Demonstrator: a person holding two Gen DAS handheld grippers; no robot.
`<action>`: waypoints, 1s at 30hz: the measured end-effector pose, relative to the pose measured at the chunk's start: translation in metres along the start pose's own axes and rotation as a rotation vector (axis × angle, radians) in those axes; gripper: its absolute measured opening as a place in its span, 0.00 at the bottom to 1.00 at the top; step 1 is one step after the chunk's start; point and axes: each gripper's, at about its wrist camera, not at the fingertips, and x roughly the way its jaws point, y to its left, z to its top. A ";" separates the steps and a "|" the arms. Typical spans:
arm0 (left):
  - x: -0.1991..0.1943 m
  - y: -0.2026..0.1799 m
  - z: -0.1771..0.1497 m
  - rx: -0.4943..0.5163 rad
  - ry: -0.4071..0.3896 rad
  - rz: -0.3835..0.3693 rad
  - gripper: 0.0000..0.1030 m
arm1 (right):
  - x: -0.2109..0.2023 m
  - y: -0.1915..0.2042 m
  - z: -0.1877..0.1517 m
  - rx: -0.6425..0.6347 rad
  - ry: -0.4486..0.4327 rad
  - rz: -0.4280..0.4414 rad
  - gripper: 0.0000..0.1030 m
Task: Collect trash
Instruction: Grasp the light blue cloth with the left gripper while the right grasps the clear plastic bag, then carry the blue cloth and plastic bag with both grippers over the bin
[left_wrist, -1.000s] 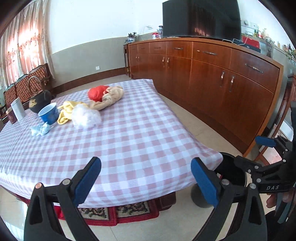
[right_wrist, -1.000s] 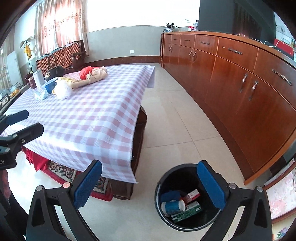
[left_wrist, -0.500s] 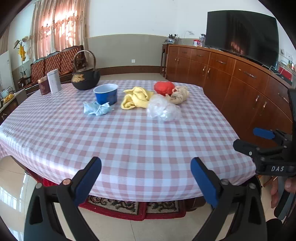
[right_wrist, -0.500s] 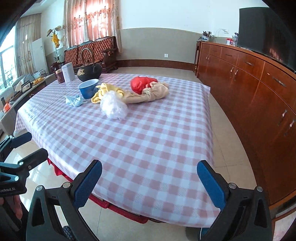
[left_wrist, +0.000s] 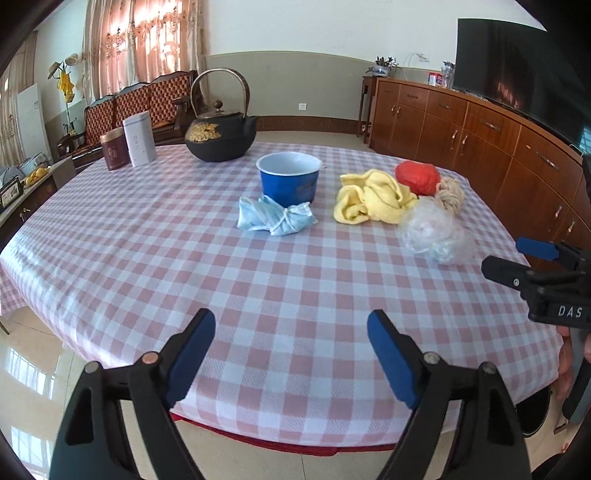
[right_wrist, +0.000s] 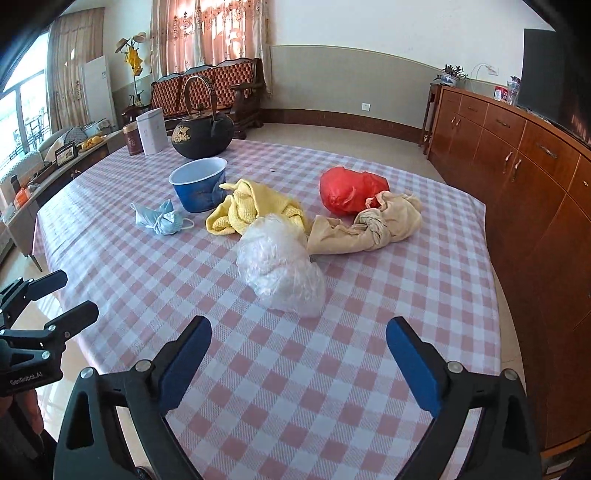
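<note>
Both our grippers, left gripper (left_wrist: 291, 354) and right gripper (right_wrist: 299, 363), hover with fingers apart, closing on nothing; clear plastic wad (right_wrist: 280, 266) at twelve o'clock could squish and slip out.

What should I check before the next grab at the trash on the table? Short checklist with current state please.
1. Right tongs empty: ok, nothing between the pads, jaws wide though closing.
2. Left tongs empty: ok, nothing between the pads, also closing.
3. Nearest target clear: ok, the crumpled clear plastic bag lies ahead of the right tongs, untouched.
4. Left-side target reachable: ok, the blue face mask lies in the open on the checked tablecloth, right by the blue cup.
5. Non-trash out of the path: ok, the black teapot and the tins stand at the far edge.
6. Bin position: cannot tell, only a dark sliver shows.
</note>
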 end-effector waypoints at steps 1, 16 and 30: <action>0.005 0.003 0.004 -0.009 0.002 -0.005 0.83 | 0.005 0.000 0.003 -0.003 0.006 0.001 0.92; 0.070 0.004 0.052 -0.027 0.041 -0.059 0.83 | 0.055 0.008 0.031 -0.017 0.025 0.078 0.47; 0.098 0.001 0.066 -0.014 0.096 -0.086 0.31 | 0.065 0.004 0.047 0.082 -0.012 0.027 0.47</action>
